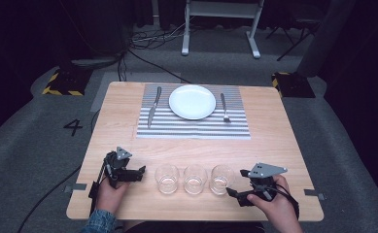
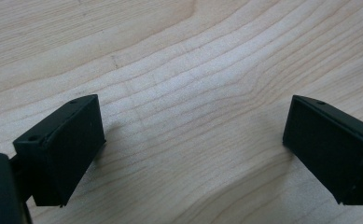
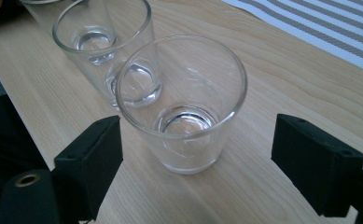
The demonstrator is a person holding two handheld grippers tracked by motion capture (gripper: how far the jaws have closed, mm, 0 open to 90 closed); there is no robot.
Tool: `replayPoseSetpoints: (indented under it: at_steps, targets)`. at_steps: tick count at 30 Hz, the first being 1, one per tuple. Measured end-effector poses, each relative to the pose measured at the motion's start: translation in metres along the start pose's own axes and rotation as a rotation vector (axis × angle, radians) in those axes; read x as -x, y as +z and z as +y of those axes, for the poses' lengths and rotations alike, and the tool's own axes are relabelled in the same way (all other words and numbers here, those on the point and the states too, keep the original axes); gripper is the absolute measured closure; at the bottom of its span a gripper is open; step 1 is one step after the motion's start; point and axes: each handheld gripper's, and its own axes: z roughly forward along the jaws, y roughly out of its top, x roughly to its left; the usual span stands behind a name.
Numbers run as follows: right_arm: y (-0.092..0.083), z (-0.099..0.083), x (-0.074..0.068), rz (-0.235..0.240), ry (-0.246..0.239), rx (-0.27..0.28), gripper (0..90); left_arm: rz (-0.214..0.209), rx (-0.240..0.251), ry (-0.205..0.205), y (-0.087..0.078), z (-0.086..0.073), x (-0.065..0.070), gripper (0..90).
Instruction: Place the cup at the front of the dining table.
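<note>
Three clear empty glasses stand in a row near the table's front edge: left glass (image 1: 166, 178), middle glass (image 1: 195, 178), right glass (image 1: 222, 178). My right gripper (image 1: 235, 195) is open just right of the right glass (image 3: 184, 102), its jaws on either side of the glass and apart from it. The middle glass (image 3: 102, 42) stands behind it in the right gripper view. My left gripper (image 1: 140, 173) is open left of the left glass, low over bare wood (image 2: 188, 93), nothing between its jaws.
A striped placemat (image 1: 193, 127) lies at the far middle of the table (image 1: 274, 145) with a white plate (image 1: 192, 102), a knife (image 1: 153, 106) left of it and a fork (image 1: 224, 108) right of it. Cables trail off the left side.
</note>
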Motion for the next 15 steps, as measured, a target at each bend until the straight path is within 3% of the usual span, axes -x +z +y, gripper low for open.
replayPoseSetpoints:
  at_steps: [15]
  targets:
    - [0.037,0.000,-0.004,0.021,0.001,0.032,16.0,0.000,0.000,0.000,0.000,0.000,0.000,5.5]
